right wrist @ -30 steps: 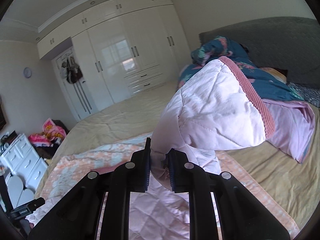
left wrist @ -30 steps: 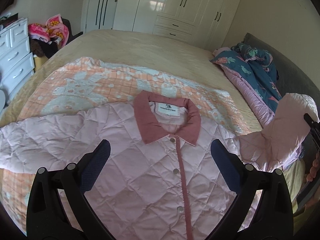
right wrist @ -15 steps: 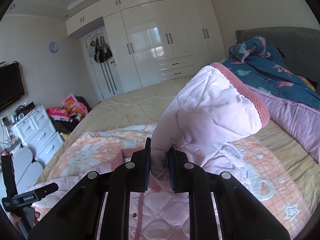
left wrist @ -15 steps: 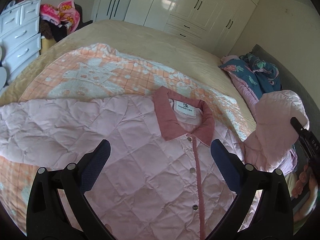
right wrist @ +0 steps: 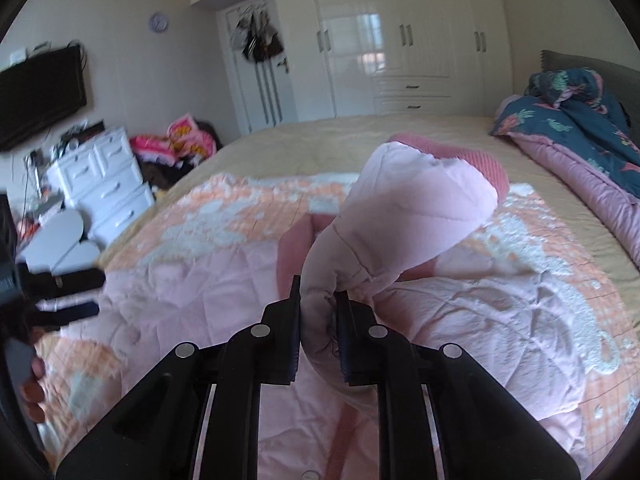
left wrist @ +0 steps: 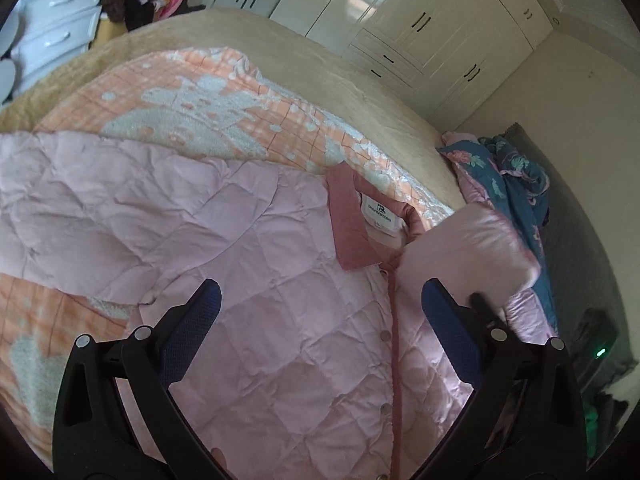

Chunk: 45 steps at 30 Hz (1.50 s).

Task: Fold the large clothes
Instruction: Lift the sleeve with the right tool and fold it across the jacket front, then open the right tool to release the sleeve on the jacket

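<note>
Where it lies: the pink quilted jacket [left wrist: 260, 280] is spread front up on the orange and white blanket [left wrist: 192, 96] on the bed [left wrist: 360, 80], buttoned along a darker pink placket.
Collar: dusty pink collar [left wrist: 350, 228], white label showing inside it.
Sleeve: the jacket's lifted sleeve [right wrist: 404, 216] is raised off the bed and hangs over the chest near the collar (its ribbed cuff points away from the right wrist camera).
Right gripper: right gripper [right wrist: 318, 320], jaws nearly closed, pinching a fold of that sleeve between them.
Left gripper: left gripper [left wrist: 320, 312], jaws spread wide, holding nothing, above the jacket's chest.
Other sleeve: lies flat out to the side on the blanket.
Bed edge: a blue floral quilt [right wrist: 580, 120] is bunched by the grey headboard [right wrist: 592, 68].
Room: white wardrobe [right wrist: 400, 40] along the far wall, white drawers [right wrist: 104, 184] beside the bed.
</note>
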### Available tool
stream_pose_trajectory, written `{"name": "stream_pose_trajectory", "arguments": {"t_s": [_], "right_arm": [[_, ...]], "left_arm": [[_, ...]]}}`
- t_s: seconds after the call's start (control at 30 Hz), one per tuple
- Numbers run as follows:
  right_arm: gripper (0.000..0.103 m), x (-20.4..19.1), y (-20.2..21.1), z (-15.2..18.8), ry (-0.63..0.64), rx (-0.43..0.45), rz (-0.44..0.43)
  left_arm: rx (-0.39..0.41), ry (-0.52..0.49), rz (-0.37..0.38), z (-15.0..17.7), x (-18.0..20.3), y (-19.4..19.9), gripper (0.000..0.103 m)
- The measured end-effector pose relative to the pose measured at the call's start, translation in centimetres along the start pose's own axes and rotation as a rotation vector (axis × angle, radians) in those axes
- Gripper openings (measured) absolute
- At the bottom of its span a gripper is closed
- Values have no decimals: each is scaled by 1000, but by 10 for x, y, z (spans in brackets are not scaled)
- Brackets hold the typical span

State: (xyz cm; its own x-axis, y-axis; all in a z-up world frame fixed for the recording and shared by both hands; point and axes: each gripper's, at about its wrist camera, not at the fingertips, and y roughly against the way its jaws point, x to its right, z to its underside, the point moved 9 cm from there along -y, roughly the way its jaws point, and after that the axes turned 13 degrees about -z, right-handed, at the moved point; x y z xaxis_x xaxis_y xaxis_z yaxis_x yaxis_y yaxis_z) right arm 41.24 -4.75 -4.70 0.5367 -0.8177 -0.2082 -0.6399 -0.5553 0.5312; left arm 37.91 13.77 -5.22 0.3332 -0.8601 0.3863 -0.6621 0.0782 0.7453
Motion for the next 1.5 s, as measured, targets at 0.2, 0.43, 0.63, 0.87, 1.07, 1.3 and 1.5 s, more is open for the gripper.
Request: {"name": "stream_pose_trajectory", "arguments": {"t_s": [0.2, 0.43, 0.63, 0.87, 1.07, 1.3, 1.5], "right_arm": [[16, -31, -38, 43, 105, -126, -23], [27, -48, -60, 73, 140, -204, -61], [49, -64, -61, 83, 132, -247, -147], [72, -62, -18, 79, 115, -200, -226], [72, 8, 25, 66, 25, -148, -94], [72, 102, 67, 57, -138, -89, 74], [72, 138, 65, 59, -174, -121, 130]], "left_arm": [[-15, 42, 28, -1, -11, -5, 94], [-55, 86, 73, 6, -15, -14, 94], [-125, 130, 152, 20, -9, -27, 94], [-238, 162, 162, 45, -7, -56, 94], [-266, 123, 100, 68, 1, -80, 80], [-101, -96, 29, 45, 32, -62, 13], [12, -200, -105, 19, 20, -45, 11]]}}
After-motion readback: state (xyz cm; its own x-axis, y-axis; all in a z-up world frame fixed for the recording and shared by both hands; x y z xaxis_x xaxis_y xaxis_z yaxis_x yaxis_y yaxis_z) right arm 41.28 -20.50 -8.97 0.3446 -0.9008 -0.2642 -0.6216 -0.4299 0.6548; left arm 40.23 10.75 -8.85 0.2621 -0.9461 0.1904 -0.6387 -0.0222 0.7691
